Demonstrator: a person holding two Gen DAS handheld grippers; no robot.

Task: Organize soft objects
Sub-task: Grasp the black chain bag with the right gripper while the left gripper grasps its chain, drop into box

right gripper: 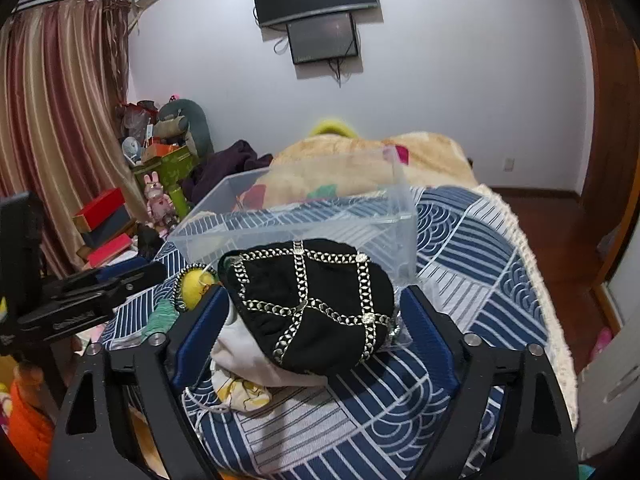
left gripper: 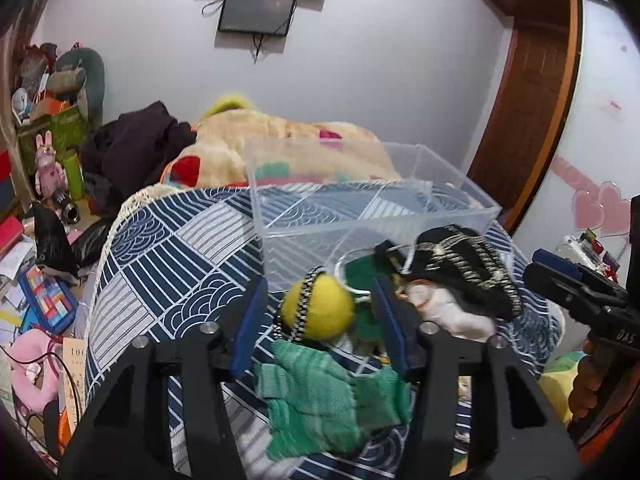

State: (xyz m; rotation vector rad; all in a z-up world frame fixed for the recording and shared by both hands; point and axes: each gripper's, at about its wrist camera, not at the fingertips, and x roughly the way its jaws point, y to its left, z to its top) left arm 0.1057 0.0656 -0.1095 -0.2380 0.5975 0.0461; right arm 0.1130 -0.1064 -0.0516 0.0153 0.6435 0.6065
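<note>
On a blue-and-white patterned bedspread (left gripper: 168,256) lie a yellow ball (left gripper: 318,307) wrapped by a chain, a green cloth (left gripper: 320,396), a black pouch with chain trim (left gripper: 464,276) and a white cloth (left gripper: 452,312). My left gripper (left gripper: 320,312) is open, its blue pads on either side of the ball. My right gripper (right gripper: 316,320) is open around the black pouch (right gripper: 312,304), which rests on the white cloth (right gripper: 248,360). It also shows at the right of the left wrist view (left gripper: 576,284). A clear plastic bin (left gripper: 360,200) stands just behind the objects.
A beige plush blanket (left gripper: 280,148) and dark clothes (left gripper: 136,144) lie behind the bin. The floor at left holds boxes, books and a pink toy (left gripper: 28,372). Curtains (right gripper: 52,120) hang at left. A wooden floor (right gripper: 560,248) is to the right.
</note>
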